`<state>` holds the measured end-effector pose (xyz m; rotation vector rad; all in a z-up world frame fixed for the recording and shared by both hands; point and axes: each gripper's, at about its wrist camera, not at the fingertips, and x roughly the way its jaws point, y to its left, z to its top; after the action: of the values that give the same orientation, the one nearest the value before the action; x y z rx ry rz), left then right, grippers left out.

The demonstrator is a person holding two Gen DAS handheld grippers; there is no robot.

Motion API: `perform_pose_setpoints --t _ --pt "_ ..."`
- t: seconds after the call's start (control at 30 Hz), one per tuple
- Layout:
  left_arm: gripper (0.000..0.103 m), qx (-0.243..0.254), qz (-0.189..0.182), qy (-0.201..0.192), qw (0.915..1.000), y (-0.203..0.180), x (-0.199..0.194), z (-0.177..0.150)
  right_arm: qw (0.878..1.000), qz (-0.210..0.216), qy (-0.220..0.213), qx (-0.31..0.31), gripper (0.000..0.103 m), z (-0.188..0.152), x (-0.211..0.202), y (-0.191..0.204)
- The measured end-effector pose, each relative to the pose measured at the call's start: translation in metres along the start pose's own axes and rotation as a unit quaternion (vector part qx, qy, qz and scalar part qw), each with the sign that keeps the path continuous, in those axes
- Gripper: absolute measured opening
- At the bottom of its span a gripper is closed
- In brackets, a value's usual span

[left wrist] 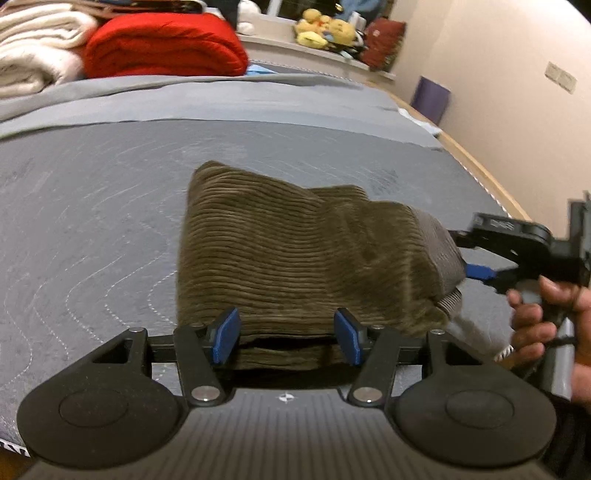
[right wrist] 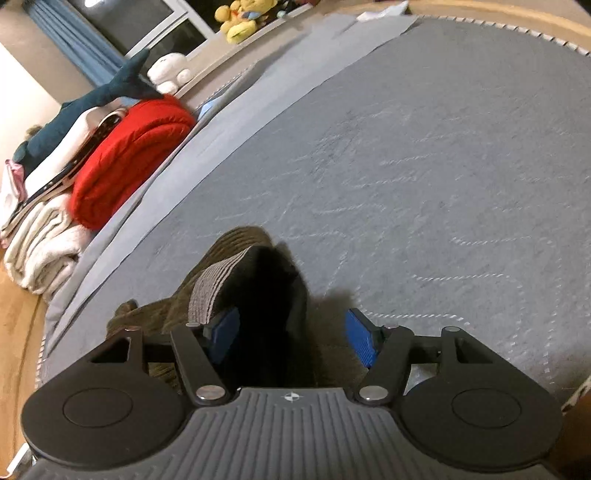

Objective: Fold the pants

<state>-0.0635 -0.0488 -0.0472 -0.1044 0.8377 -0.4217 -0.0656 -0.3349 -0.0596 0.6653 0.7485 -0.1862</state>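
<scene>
Olive-brown corduroy pants point(left wrist: 295, 251) lie folded into a thick bundle on the grey quilted bed point(left wrist: 92, 192). My left gripper point(left wrist: 287, 338) stands open at the bundle's near edge, its blue pads on either side of a stretch of the fabric without squeezing it. The right gripper point(left wrist: 469, 254), held by a hand point(left wrist: 535, 317), sits at the bundle's right end by the grey ribbed waistband point(left wrist: 439, 251). In the right wrist view that gripper point(right wrist: 293, 338) is open. The waistband point(right wrist: 218, 288) lies over its left pad, and the pants' dark opening point(right wrist: 269, 295) is between the fingers.
A red blanket point(left wrist: 162, 44) and white blankets point(left wrist: 33, 44) are stacked at the bed's far left. Plush toys point(left wrist: 325, 26) sit on a ledge behind. The wooden bed edge point(left wrist: 480, 166) and a wall run along the right. A shark plush point(right wrist: 103, 99) tops the stack.
</scene>
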Motion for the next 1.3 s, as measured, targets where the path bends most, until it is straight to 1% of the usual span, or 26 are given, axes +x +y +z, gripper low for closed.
perform_pose_setpoints --t 0.07,0.17,0.23,0.3,0.33,0.4,0.47,0.5,0.53,0.57,0.6,0.67,0.73,0.77,0.9,0.93,0.97,1.0,1.03,1.07,1.1,1.13,1.17,1.2,1.23,1.3 --pt "0.064 -0.024 -0.002 -0.014 0.9996 0.011 -0.003 0.0 1.0 0.001 -0.019 0.002 0.066 0.001 -0.007 0.001" --pt "0.065 -0.06 -0.009 -0.025 0.9979 0.031 0.003 -0.001 0.999 0.032 -0.042 -0.003 0.069 0.002 -0.014 0.005" --pt "0.068 -0.074 -0.008 -0.031 0.9968 0.04 0.009 -0.002 0.998 0.046 -0.042 -0.022 0.078 0.001 -0.011 0.01" --pt "0.069 -0.07 -0.003 -0.027 0.9972 0.047 0.016 -0.004 0.998 0.049 -0.022 -0.037 0.084 0.0 -0.001 0.015" --pt "0.069 -0.065 0.0 -0.02 0.9977 0.048 0.021 -0.005 0.998 0.045 -0.004 -0.041 0.084 -0.002 0.006 0.017" --pt "0.069 -0.04 0.0 0.008 0.9992 0.048 0.036 -0.011 0.998 0.035 0.037 -0.048 0.084 -0.007 0.022 0.02" --pt "0.069 -0.003 0.007 0.015 0.9999 0.047 0.041 -0.018 0.997 0.022 0.046 -0.053 0.084 -0.01 0.031 0.026" --pt "0.069 0.015 0.009 0.011 0.9998 0.045 0.041 -0.02 0.997 0.02 0.048 -0.06 0.081 -0.01 0.034 0.031" --pt "0.069 0.025 0.008 0.01 0.9996 0.044 0.042 -0.019 0.996 0.019 0.048 -0.066 0.065 -0.009 0.035 0.035" --pt "0.069 0.029 0.006 0.011 0.9995 0.044 0.043 -0.019 0.996 0.02 0.048 -0.073 0.057 -0.01 0.036 0.04" --pt "0.068 0.032 0.001 0.011 0.9994 0.047 0.044 -0.018 0.995 0.01 0.047 -0.085 0.043 -0.01 0.038 0.046" --pt "0.068 0.035 -0.005 0.014 0.9993 0.05 0.045 -0.016 0.993 -0.008 0.043 -0.111 0.031 -0.007 0.036 0.055" --pt "0.067 0.035 -0.011 0.014 0.9992 0.052 0.044 -0.015 0.991 -0.005 0.034 -0.13 0.024 0.0 0.028 0.078" --pt "0.067 0.032 -0.015 0.012 0.9993 0.053 0.043 -0.014 0.988 0.006 0.021 -0.152 0.024 0.005 0.02 0.096" --pt "0.067 -0.032 -0.041 -0.025 0.9983 0.073 0.028 -0.003 0.969 0.093 -0.039 -0.225 0.024 0.022 -0.031 0.17" --pt "0.067 -0.037 -0.038 -0.03 0.9981 0.076 0.024 -0.001 0.965 0.107 -0.052 -0.232 0.024 0.025 -0.041 0.179" --pt "0.067 -0.038 -0.031 -0.033 0.9983 0.077 0.022 0.0 0.965 0.11 -0.062 -0.229 0.024 0.027 -0.047 0.183" --pt "0.067 -0.037 -0.022 -0.029 0.9986 0.078 0.021 0.001 0.969 0.097 -0.064 -0.217 0.023 0.03 -0.046 0.179" --pt "0.067 -0.039 -0.016 -0.021 0.9989 0.078 0.023 0.001 0.975 0.071 -0.06 -0.201 0.024 0.032 -0.04 0.169" --pt "0.067 -0.044 -0.017 -0.013 0.9988 0.078 0.024 0.001 0.982 0.033 -0.05 -0.18 0.025 0.032 -0.029 0.152" --pt "0.067 -0.047 -0.021 -0.005 0.9987 0.078 0.026 0.0 0.988 -0.019 -0.032 -0.151 0.03 0.031 -0.014 0.13" --pt "0.067 -0.044 -0.02 -0.001 0.9988 0.076 0.026 -0.002 0.99 -0.071 -0.011 -0.118 0.032 0.029 0.002 0.108" --pt "0.067 -0.031 -0.014 0.0 0.9994 0.07 0.025 -0.004 0.989 -0.122 0.011 -0.088 0.032 0.026 0.018 0.083" --pt "0.067 -0.016 -0.004 -0.006 0.9999 0.064 0.022 -0.006 0.987 -0.142 0.022 -0.07 0.032 0.023 0.025 0.065" --pt "0.067 -0.001 0.003 -0.014 0.9999 0.059 0.018 -0.006 0.989 -0.138 0.017 -0.045 0.042 0.021 0.024 0.049" --pt "0.067 0.035 0.004 -0.044 0.9984 0.045 0.008 -0.007 0.997 -0.072 -0.021 -0.002 0.043 0.016 0.009 0.03"
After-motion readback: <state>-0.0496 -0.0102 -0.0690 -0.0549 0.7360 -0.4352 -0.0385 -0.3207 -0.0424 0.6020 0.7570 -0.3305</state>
